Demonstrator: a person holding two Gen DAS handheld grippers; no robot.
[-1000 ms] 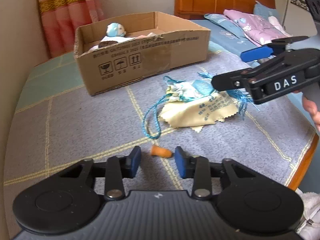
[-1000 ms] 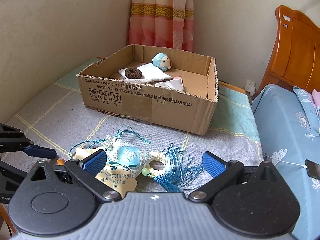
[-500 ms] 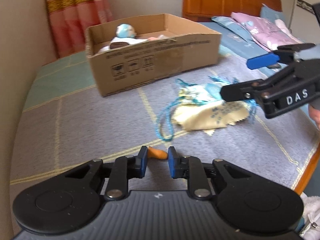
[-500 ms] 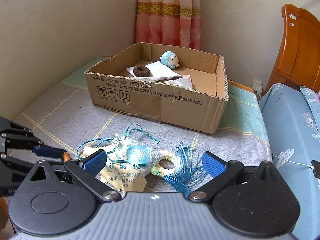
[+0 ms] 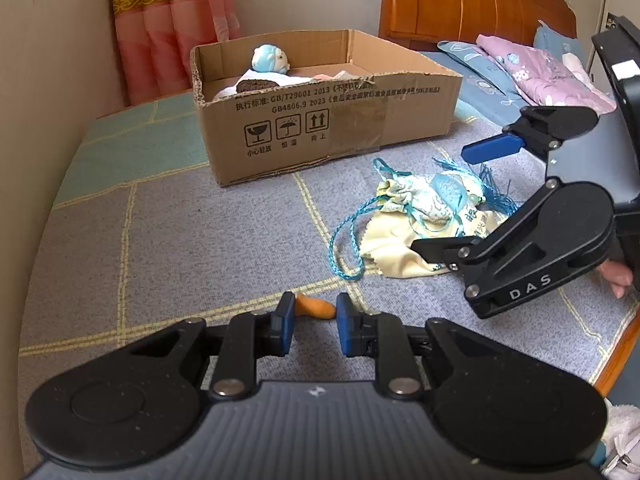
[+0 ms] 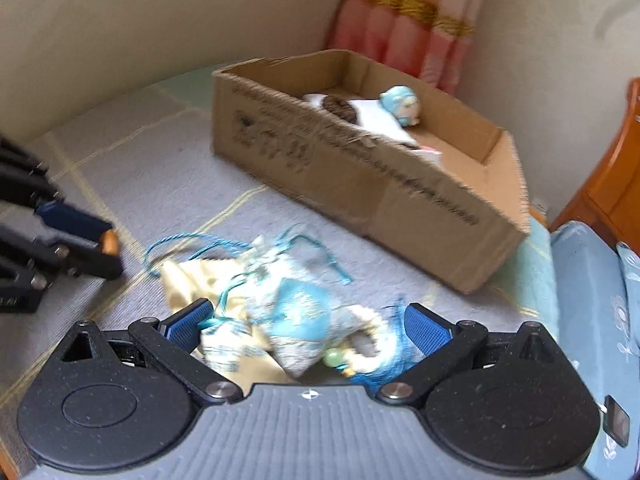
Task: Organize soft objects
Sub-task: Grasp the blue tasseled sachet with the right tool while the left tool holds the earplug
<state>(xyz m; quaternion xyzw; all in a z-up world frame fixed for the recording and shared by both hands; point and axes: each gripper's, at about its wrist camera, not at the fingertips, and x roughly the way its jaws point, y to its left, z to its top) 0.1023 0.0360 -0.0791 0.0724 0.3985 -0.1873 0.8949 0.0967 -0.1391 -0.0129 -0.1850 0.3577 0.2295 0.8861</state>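
A small orange foam piece (image 5: 316, 307) lies on the grey checked blanket (image 5: 160, 248), and my left gripper (image 5: 314, 316) is shut on it. The same left gripper (image 6: 94, 240) shows at the left edge of the right wrist view, orange tip between its pads. A floral blue pouch (image 5: 424, 200) with a blue cord lies on a yellow cloth (image 5: 392, 248), beside a bead bracelet with a blue tassel (image 6: 372, 344). My right gripper (image 6: 308, 320) stands open, tilted, with the pouch (image 6: 296, 312) between its fingers. That right gripper (image 5: 454, 198) hangs over the pile.
An open cardboard box (image 5: 328, 120) stands behind the pile, holding a blue plush toy (image 5: 269, 58), a brown scrunchie (image 5: 258, 85) and white cloth. A wall and pink curtain (image 5: 168, 28) lie beyond. A bed with pillows (image 5: 540, 68) is at the right; the blanket's wooden edge (image 5: 616, 356) is near.
My left gripper's jaws closed onto the orange piece. The right gripper rolled, sank and moved in over the pouch and cloth, which now sit between its fingers.
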